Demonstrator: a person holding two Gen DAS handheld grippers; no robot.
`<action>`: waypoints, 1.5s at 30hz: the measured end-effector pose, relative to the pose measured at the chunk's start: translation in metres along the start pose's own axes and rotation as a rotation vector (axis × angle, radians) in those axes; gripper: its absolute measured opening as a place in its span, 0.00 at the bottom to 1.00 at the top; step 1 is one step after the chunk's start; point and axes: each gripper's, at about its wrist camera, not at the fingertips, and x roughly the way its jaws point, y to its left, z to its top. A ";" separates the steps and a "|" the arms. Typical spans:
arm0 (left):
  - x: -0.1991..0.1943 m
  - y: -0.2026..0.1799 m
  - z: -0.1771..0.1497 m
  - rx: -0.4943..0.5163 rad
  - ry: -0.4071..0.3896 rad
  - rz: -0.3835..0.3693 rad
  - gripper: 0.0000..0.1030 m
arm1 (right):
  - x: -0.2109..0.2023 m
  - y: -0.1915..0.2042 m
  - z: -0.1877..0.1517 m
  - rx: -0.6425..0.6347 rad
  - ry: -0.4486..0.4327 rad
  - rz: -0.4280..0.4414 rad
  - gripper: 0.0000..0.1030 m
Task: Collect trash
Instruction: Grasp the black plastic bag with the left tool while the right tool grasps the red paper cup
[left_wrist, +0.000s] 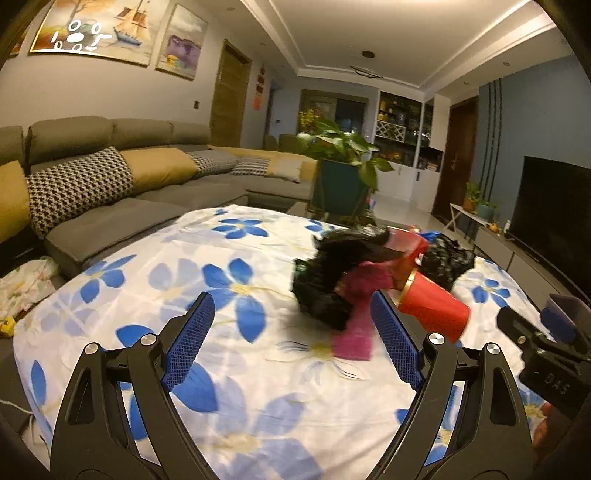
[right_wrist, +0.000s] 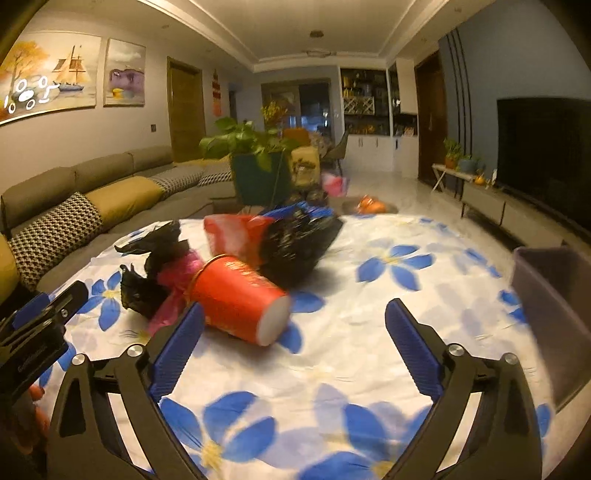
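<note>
The left gripper (left_wrist: 291, 332) has its fingers (left_wrist: 192, 339) spread wide and released above the flower-print cloth (left_wrist: 258, 406) on the counter, with a pink wrapper (left_wrist: 354, 332) and a crumpled black plastic bag (left_wrist: 332, 280) lying just ahead between the tips. The right gripper (right_wrist: 295, 339) is also released with nothing between its fingers; a tipped red paper cup (right_wrist: 236, 299) lies just beyond its left fingertip. Farther ahead sits a second black bag (right_wrist: 299, 243), and a dark bin (right_wrist: 554, 314) stands off to the right.

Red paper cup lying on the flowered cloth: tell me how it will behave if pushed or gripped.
The red paper cup lies on its side, so a nudge would probably roll it in a curve. It looks empty and thin-walled: likely light, and apt to crush under a hard squeeze.
</note>
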 end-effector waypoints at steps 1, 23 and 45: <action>0.001 0.004 0.001 -0.003 -0.003 0.008 0.82 | 0.005 0.004 0.000 -0.001 0.007 0.004 0.92; 0.030 0.042 0.004 -0.070 0.024 0.010 0.82 | 0.084 0.049 0.018 0.028 0.140 -0.023 0.94; 0.037 0.032 0.007 -0.037 0.049 -0.054 0.82 | 0.074 0.025 0.008 0.022 0.180 -0.030 0.92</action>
